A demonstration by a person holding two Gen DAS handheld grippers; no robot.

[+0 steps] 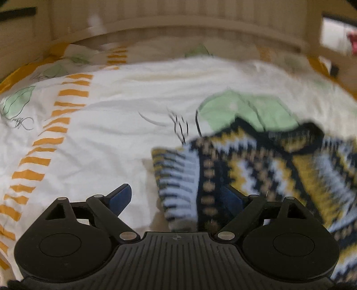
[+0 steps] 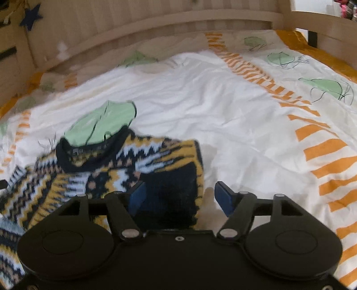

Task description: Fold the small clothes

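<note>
A small knitted sweater (image 1: pixel 267 169) with zigzags in yellow, black, white and pale blue lies on the bed, blurred in both views. Its black collar (image 2: pixel 67 156) points toward the headboard. My left gripper (image 1: pixel 176 198) is open, and the sweater's striped folded edge (image 1: pixel 178 178) lies between its blue pads without being pressed. My right gripper (image 2: pixel 180 198) is also open over the sweater's (image 2: pixel 100 169) other side. A dark part of the knit (image 2: pixel 171 196) sits between the fingers. The right pad (image 2: pixel 224 198) stands apart from the cloth, over the duvet.
The sweater rests on a white duvet (image 2: pixel 245 111) printed with orange stripes and green shapes. A wooden bed rail (image 2: pixel 178 20) closes off the far side. A dark blue star (image 2: pixel 31 16) hangs at the upper left.
</note>
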